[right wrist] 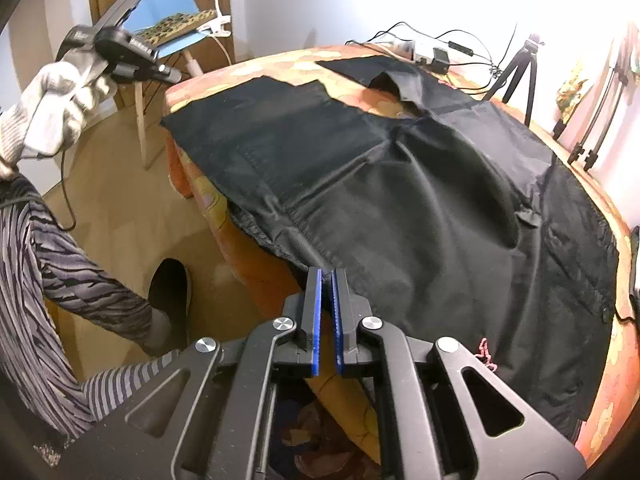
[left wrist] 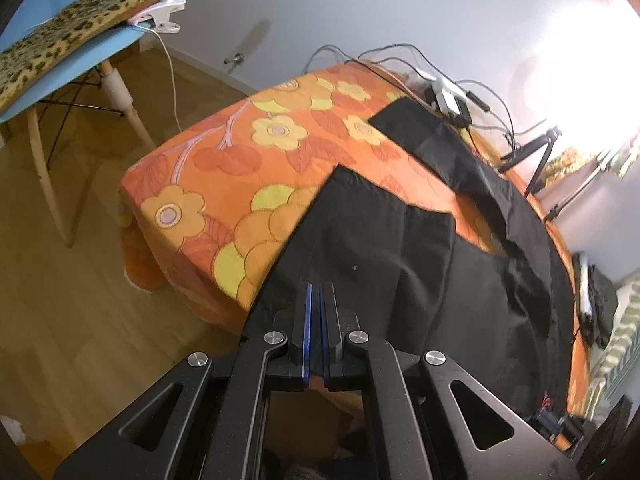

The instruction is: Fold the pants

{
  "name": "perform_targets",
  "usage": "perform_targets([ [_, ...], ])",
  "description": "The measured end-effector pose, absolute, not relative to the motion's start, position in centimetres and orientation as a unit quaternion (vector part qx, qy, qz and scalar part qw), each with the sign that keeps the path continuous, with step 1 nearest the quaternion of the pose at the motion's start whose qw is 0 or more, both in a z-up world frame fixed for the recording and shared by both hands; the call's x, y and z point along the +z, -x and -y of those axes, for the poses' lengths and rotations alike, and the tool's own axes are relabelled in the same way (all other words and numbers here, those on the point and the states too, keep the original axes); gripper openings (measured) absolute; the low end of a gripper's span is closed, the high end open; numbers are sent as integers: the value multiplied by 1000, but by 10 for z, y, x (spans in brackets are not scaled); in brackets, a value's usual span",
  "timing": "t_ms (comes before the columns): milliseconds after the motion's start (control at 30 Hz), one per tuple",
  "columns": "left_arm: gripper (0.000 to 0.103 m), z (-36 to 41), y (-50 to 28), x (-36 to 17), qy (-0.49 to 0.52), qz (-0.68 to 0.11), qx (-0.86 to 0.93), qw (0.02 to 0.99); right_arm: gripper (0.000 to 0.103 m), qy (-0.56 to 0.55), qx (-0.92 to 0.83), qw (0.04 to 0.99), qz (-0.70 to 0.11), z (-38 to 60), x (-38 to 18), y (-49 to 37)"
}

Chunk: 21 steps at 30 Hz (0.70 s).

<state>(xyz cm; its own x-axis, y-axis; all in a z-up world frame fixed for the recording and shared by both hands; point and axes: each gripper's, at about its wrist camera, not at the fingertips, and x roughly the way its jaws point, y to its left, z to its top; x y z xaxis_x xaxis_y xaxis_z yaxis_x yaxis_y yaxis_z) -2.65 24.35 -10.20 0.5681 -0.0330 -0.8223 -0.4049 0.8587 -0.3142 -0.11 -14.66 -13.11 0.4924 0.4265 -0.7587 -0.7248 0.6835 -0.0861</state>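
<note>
While wrinkled black pants (right wrist: 420, 200) drape flat, right claw (right wrist: 327, 276) pinches their hem, left claw (left wrist: 315, 292) clenched.

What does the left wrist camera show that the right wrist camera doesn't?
Only the left wrist view shows the bare flowered end of the orange bedspread and the left gripper shut, with its fingertips over the black pants.

Only the right wrist view shows the person: a gloved hand raised off the bed, a striped sleeve, a dark shoe, plus a tripod.

Both show the pants spread flat, the blue chair with its leopard cushion, and the cables.
</note>
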Motion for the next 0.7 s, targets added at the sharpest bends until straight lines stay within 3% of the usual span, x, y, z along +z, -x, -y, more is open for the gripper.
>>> perform_targets([
  [67,10,-240,28,-107,248,-464,99,845,4,214,332,846,-357,145,-125,-6],
  [167,45,-236,33,-115,267,-480,85,831,4,201,328,854,-351,148,-114,-20],
  [500,52,-241,39,-162,357,-522,93,769,6,194,401,807,-389,141,-126,-6],
  [567,52,-244,40,-167,376,-521,97,760,20,210,410,798,-389,136,-131,3],
  [600,52,-245,41,-168,386,-519,98,756,40,218,413,795,-386,134,-134,7],
  [633,52,-247,41,-169,394,-516,100,753,54,227,414,794,-382,131,-137,11],
  [700,52,-250,41,-167,402,-507,112,755,55,248,412,790,-380,127,-143,15],
])
